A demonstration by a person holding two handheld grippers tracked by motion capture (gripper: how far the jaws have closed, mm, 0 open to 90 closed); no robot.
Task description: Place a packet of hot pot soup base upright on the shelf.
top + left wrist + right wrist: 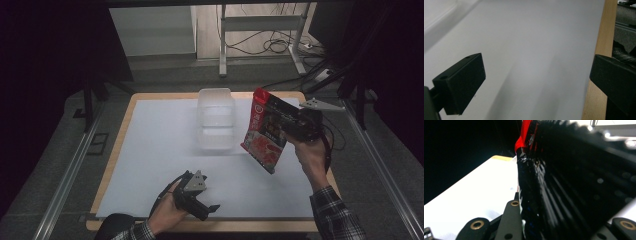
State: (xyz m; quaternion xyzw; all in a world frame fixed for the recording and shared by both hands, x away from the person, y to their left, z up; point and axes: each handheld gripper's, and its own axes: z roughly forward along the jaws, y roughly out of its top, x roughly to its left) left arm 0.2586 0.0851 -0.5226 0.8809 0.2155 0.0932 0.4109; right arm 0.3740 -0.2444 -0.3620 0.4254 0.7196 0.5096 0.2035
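The left gripper (209, 208) rests wide open near the table's (120, 135) front edge, while the right gripper (290, 125) clamps the pouch (264, 131) aloft right of the tub (216, 120).

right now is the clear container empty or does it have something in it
Empty: the clear container shows only bare walls; the red pouch hangs beside it in the right gripper.

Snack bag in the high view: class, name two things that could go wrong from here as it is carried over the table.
1. The right hand-held gripper pinches the snack bag only at one edge, tilted and clear of the table, so it may swing or slip out.
2. The clear plastic container sits just beside the hanging bag; a sweep towards it could knock it along the white mat.
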